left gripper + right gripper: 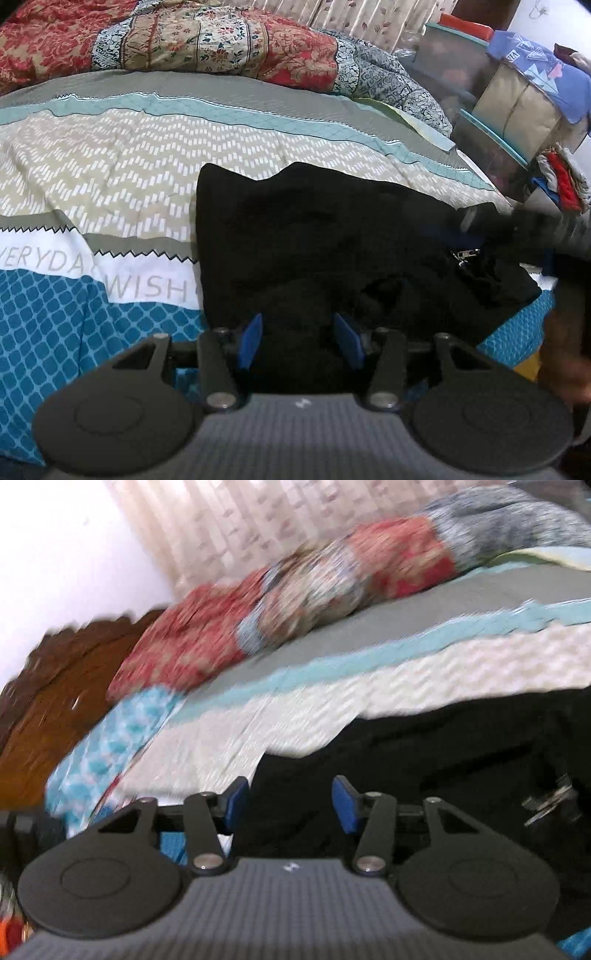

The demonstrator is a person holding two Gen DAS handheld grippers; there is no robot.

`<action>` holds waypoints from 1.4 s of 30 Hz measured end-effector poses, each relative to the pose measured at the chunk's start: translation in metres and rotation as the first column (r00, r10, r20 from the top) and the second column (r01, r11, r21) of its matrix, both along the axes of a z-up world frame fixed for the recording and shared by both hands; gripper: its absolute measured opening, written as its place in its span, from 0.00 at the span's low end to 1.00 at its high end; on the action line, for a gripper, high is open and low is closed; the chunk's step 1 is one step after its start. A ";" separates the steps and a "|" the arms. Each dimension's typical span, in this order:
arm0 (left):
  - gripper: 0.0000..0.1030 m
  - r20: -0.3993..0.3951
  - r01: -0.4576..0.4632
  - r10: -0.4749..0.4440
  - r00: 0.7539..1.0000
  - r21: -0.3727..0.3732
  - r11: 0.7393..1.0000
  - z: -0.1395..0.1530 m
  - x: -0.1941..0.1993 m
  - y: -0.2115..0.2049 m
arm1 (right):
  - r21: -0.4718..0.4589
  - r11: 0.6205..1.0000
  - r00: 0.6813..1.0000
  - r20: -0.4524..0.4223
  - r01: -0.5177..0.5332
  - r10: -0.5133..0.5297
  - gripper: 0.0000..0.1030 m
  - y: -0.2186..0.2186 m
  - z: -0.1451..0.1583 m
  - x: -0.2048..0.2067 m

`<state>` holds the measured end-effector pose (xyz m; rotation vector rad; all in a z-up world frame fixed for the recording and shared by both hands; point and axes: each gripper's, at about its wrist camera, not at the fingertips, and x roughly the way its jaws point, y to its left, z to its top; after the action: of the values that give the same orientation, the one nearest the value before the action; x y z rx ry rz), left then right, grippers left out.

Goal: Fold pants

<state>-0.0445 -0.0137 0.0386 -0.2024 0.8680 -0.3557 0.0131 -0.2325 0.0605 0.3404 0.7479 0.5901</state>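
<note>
pants (pixel 332 240) lie black on bedspread (pixel 110 166); left tool (pixel 300 341) and right tool (pixel 288 805) both released.

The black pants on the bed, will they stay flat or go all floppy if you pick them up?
Probably floppy: the black pants already lie in soft bumps and wrinkles on the bedspread. Lifted by one edge, the rest would likely droop and drag. The metal zipper pull might dangle. Both the left gripper and the right gripper are open, holding nothing.
</note>
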 end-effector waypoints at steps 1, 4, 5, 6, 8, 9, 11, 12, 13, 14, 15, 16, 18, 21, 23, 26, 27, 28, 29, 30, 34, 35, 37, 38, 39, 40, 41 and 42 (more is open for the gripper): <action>0.43 -0.003 -0.002 0.002 1.000 -0.004 1.000 0.000 0.000 0.000 | -0.056 0.998 0.999 -0.035 -0.005 0.003 0.44 0.003 -0.012 0.003; 0.43 -0.011 -0.003 0.003 1.000 -0.005 1.000 -0.001 0.002 0.000 | -0.104 0.994 0.997 -0.078 0.021 -0.029 0.10 -0.006 -0.048 0.015; 0.43 -0.009 -0.003 0.003 1.000 -0.008 1.000 0.001 0.001 0.001 | -0.056 0.997 0.992 -0.114 0.044 -0.050 0.10 -0.011 -0.046 0.018; 0.43 -0.006 -0.004 0.004 1.000 -0.015 1.000 0.003 0.000 0.003 | -0.033 0.997 0.989 -0.134 0.064 -0.067 0.10 -0.016 -0.040 0.020; 0.44 0.006 -0.016 0.017 1.000 -0.046 0.999 0.010 -0.004 0.010 | -0.057 0.996 0.993 -0.096 0.063 -0.068 0.15 -0.016 -0.027 0.015; 0.45 0.012 -0.029 0.030 0.999 -0.067 0.997 0.013 -0.006 0.015 | -0.070 0.995 0.995 -0.075 0.067 -0.072 0.17 -0.015 -0.020 0.011; 0.45 0.022 -0.063 0.066 0.998 -0.109 0.992 0.019 -0.010 0.025 | -0.043 0.997 0.997 -0.052 0.058 -0.061 0.22 -0.020 -0.010 0.002; 0.45 0.022 -0.077 0.081 0.996 -0.137 0.988 0.022 -0.012 0.030 | -0.017 0.999 0.998 -0.046 0.048 -0.049 0.22 -0.023 -0.004 -0.002; 0.45 0.023 -0.084 0.089 0.996 -0.161 0.983 0.024 -0.011 0.034 | 0.000 0.999 0.999 -0.038 0.033 -0.033 0.22 -0.021 0.001 -0.006; 0.45 0.026 -0.087 0.093 0.995 -0.187 0.979 0.026 -0.012 0.037 | 0.006 1.000 1.000 -0.028 0.012 -0.012 0.22 -0.016 0.005 -0.009; 0.45 0.030 -0.085 0.093 0.995 -0.203 0.975 0.028 -0.012 0.038 | 0.006 1.000 1.000 -0.020 -0.016 0.016 0.22 -0.013 0.009 -0.013; 0.44 0.036 -0.076 0.086 0.996 -0.215 0.974 0.030 -0.012 0.037 | 0.002 0.999 0.999 -0.017 -0.049 0.049 0.22 -0.009 0.010 -0.017; 0.44 0.035 -0.054 0.062 0.997 -0.211 0.976 0.029 -0.009 0.031 | -0.025 0.994 0.994 -0.032 -0.109 0.108 0.22 0.000 0.006 -0.022; 0.43 -0.017 -0.034 0.031 0.999 -0.184 0.982 0.014 -0.004 0.019 | -0.137 0.984 0.987 -0.132 -0.110 0.092 0.22 0.018 -0.032 -0.010; 0.43 -0.073 -0.038 0.029 0.997 -0.135 0.990 0.000 0.002 0.010 | -0.033 0.998 0.979 -0.198 -0.049 0.042 0.17 0.007 -0.063 0.003; 0.43 -0.080 -0.043 0.034 0.996 -0.119 0.992 -0.002 0.003 0.010 | 0.080 0.996 0.958 -0.287 0.027 -0.003 0.15 -0.007 -0.066 0.016; 0.43 -0.077 -0.044 0.034 0.996 -0.132 0.990 0.002 0.002 0.012 | 0.073 0.997 0.962 -0.273 0.018 0.002 0.15 -0.007 -0.062 0.015; 0.43 -0.067 -0.046 0.036 0.997 -0.144 0.989 0.006 0.001 0.015 | 0.071 0.997 0.966 -0.260 0.015 0.004 0.17 -0.008 -0.058 0.012; 0.43 -0.056 -0.051 0.042 0.998 -0.152 0.987 0.009 -0.001 0.018 | 0.078 0.997 0.969 -0.248 0.019 0.001 0.19 -0.010 -0.053 0.010; 0.43 -0.045 -0.055 0.048 0.998 -0.164 0.985 0.013 -0.003 0.020 | 0.090 0.996 0.972 -0.233 0.027 -0.006 0.20 -0.014 -0.048 0.007; 0.43 -0.002 -0.039 0.039 0.999 -0.210 0.977 0.021 -0.006 0.022 | 0.129 0.990 0.987 -0.157 0.064 -0.043 0.23 -0.023 -0.022 -0.002; 0.43 0.002 -0.028 0.029 1.000 -0.207 0.978 0.021 -0.005 0.019 | 0.131 0.989 0.988 -0.147 0.074 -0.054 0.23 -0.024 -0.018 -0.001; 0.43 -0.009 -0.009 0.007 1.000 -0.190 0.982 0.017 -0.001 0.011 | 0.121 0.989 0.988 -0.135 0.087 -0.070 0.23 -0.027 -0.018 0.002; 0.43 -0.021 -0.003 -0.001 1.000 -0.176 0.984 0.014 0.000 0.007 | 0.098 0.991 0.987 -0.143 0.092 -0.077 0.23 -0.025 -0.023 0.005; 0.43 -0.041 0.001 -0.008 0.999 -0.151 0.989 0.009 0.003 0.002 | 0.056 0.994 0.982 -0.165 0.097 -0.087 0.23 -0.020 -0.032 0.010; 0.43 -0.065 0.003 -0.011 0.998 -0.121 0.993 0.002 0.005 -0.002 | 0.007 0.996 0.978 -0.188 0.090 -0.087 0.23 -0.013 -0.044 0.015; 0.43 -0.088 0.005 -0.013 0.996 -0.091 0.996 -0.005 0.009 -0.005 | -0.027 0.997 0.976 -0.201 0.079 -0.083 0.18 -0.008 -0.056 0.019; 0.43 -0.098 0.004 -0.011 0.995 -0.075 0.997 -0.011 0.012 -0.006 | -0.021 0.997 0.978 -0.194 0.074 -0.077 0.14 -0.005 -0.066 0.021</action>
<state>-0.0327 -0.0198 0.0281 -0.2877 0.9533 -0.3877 0.0346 -0.2372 -0.0054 0.4166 0.9229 0.4842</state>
